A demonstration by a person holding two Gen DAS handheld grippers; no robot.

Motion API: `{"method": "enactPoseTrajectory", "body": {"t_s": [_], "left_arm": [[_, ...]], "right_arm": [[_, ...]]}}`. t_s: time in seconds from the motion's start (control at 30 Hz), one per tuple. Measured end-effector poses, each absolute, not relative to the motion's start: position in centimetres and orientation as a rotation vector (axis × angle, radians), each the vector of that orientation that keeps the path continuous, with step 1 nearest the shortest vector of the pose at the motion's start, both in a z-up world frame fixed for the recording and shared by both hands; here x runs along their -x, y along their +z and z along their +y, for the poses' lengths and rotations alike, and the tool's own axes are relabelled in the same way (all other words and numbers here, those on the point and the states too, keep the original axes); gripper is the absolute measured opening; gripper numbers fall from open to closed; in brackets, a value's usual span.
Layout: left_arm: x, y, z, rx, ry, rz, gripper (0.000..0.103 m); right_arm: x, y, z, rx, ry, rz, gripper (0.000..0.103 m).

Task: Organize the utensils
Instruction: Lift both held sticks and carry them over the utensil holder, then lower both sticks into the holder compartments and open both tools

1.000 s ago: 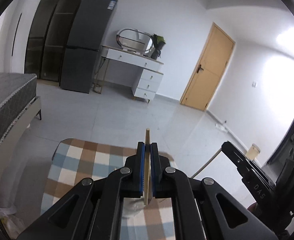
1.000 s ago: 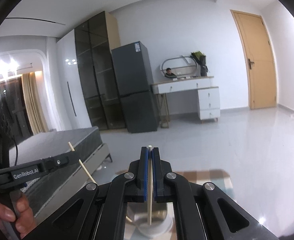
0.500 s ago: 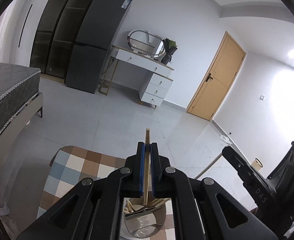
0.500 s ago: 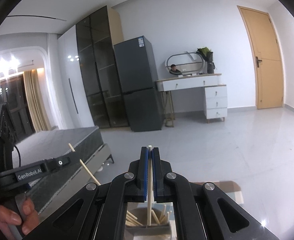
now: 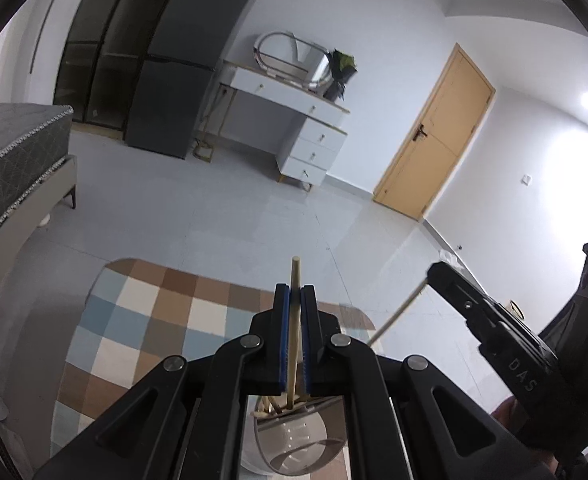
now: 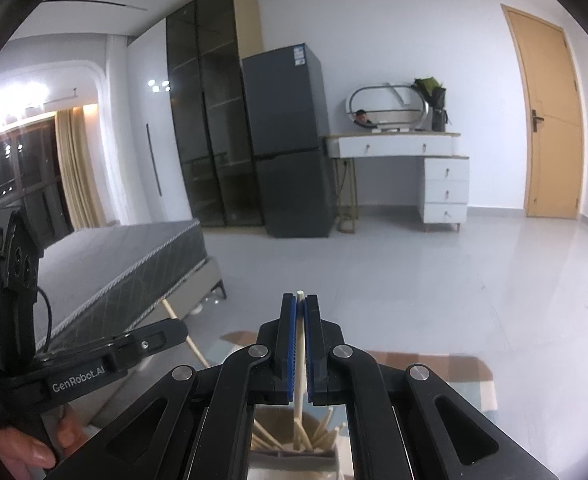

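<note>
Below both grippers, holder (image 5: pixel 294 444) w/ chopsticks; left gripper (image 5: pixel 295 300) & right gripper (image 6: pixel 300 312) each clench one chopstick.

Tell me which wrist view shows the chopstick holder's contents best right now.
The right wrist view: between the right gripper arms, the holder shows several pale chopsticks fanned inside. The left wrist view shows the holder as a curved grey wall, with only a few stick ends at its rim.

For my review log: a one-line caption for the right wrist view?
Right gripper shut on a chopstick above the holder.
</note>
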State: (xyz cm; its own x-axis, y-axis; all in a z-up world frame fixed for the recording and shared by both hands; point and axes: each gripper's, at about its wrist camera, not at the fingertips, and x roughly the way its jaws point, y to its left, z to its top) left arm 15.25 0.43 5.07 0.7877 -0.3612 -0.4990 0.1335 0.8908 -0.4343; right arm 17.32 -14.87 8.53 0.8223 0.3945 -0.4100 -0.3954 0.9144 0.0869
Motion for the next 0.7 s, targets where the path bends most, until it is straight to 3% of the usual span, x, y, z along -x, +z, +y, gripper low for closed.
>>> {"method": "enactPoseTrajectory", "body": {"t_s": [0.47,0.7], "left_arm": [[-14.9,4.1,-1.5,0.306,-0.312,0.697,0.001],[-15.3,2.9,-2.0,0.305,-0.344,0.840,0.001]], "right_arm": [[-18.2,4.7,-15.4,0.002,0.433,0.567,0.003],[-18.6,3.1,-15.8,-0.019,0.445,0.656,0.006]]}}
